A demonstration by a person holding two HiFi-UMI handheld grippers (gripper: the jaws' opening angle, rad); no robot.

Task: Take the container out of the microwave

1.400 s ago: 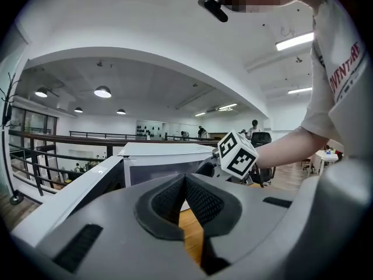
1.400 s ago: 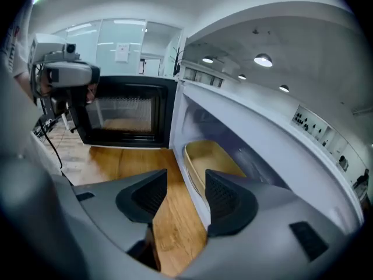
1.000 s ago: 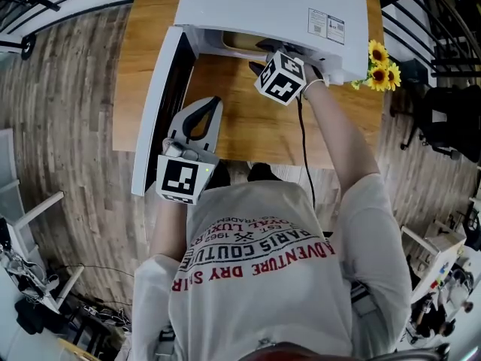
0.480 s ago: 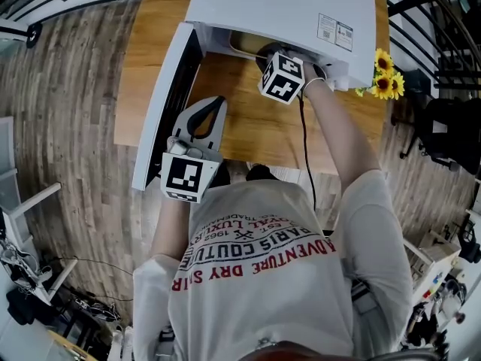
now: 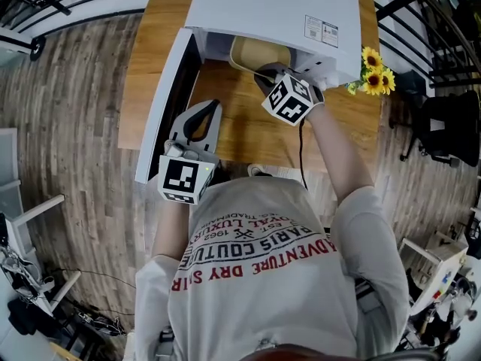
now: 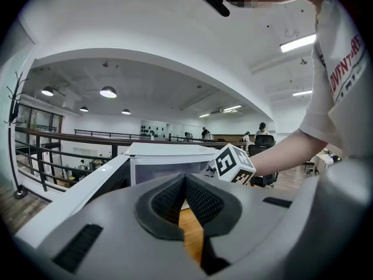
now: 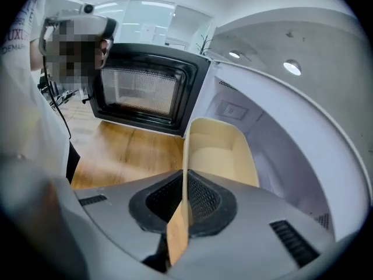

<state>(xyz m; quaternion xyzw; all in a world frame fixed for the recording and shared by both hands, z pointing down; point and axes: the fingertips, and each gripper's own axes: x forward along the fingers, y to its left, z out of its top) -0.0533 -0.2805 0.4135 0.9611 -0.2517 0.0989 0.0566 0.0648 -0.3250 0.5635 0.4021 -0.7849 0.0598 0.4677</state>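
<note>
A beige, open-topped container point(image 5: 259, 53) sticks halfway out of the white microwave point(image 5: 270, 10), whose door point(image 5: 161, 104) hangs wide open at the left. My right gripper point(image 5: 264, 74) is at the container's near wall, jaws closing. In the right gripper view the thin wall point(image 7: 185, 156) runs straight between the pads and they press on it; the container's inside point(image 7: 224, 150) looks empty. My left gripper point(image 5: 213, 104) hovers over the wooden table beside the door, shut on nothing. From the left gripper view, its jaws point(image 6: 185, 182) point at the microwave point(image 6: 163, 156).
The microwave stands on a wooden table point(image 5: 255, 126). Yellow sunflowers point(image 5: 372, 74) sit at its right corner. A black cable point(image 5: 302, 145) hangs from the right gripper along the arm. Wood flooring and black railings surround the table.
The right gripper has drawn back toward me, and the container has slid out of the microwave's mouth with it. The left gripper has stayed where it was.
</note>
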